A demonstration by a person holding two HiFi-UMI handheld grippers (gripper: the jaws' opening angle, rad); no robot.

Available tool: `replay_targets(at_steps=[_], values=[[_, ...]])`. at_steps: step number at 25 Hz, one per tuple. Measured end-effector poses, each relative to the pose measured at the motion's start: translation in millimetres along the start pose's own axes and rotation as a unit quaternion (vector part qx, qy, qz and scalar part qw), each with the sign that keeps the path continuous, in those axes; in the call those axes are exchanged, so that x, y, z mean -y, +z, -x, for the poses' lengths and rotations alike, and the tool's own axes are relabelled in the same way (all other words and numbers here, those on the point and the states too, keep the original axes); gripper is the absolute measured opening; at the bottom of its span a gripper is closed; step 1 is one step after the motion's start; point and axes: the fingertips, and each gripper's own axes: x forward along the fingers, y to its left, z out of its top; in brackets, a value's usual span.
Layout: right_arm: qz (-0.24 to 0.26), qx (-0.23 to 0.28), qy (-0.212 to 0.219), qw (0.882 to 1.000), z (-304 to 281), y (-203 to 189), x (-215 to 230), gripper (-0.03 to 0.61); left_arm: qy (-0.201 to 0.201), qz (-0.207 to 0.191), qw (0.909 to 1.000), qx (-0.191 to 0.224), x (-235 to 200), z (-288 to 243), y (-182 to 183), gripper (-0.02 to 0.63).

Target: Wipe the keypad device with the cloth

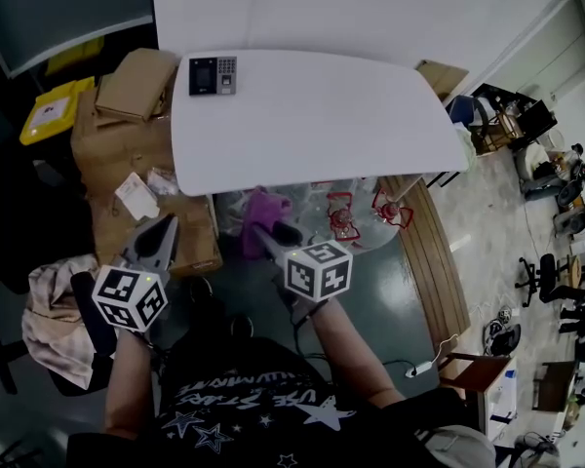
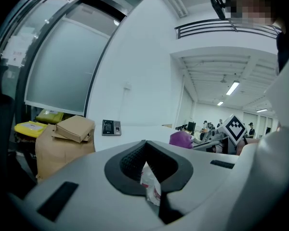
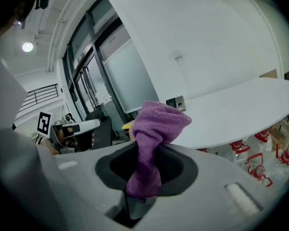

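Observation:
The keypad device (image 1: 213, 74) is a small dark unit with a screen and a key block, lying at the far left corner of the white table (image 1: 312, 115). It also shows small in the distance as the keypad (image 2: 111, 127) and the keypad (image 3: 176, 103). My right gripper (image 1: 258, 227) is held below the table's near edge, shut on a purple cloth (image 1: 263, 211); the cloth (image 3: 156, 124) bunches up out of the right gripper (image 3: 147, 148). My left gripper (image 1: 169, 224) hangs left of it, jaws together. A white and red scrap shows low in the left gripper (image 2: 144, 146) gap; whether it is held is unclear.
Cardboard boxes (image 1: 136, 86) are stacked left of the table, with a yellow bin (image 1: 51, 108) beyond them. Clear water bottles with red handles (image 1: 343, 217) stand under the table's near edge. A beige cloth (image 1: 49, 310) lies over a chair at the left. Distant people (image 2: 207, 125) stand in the room.

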Motion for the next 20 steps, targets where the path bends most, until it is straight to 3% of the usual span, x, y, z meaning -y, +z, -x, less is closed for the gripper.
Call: replay_targets(at_steps=[20], values=[[-0.009,-0.004,-0.072,0.997,-113,75,48,0.098,-0.038,0.021,0.999,-0.01,-125,-91,35,0.006]])
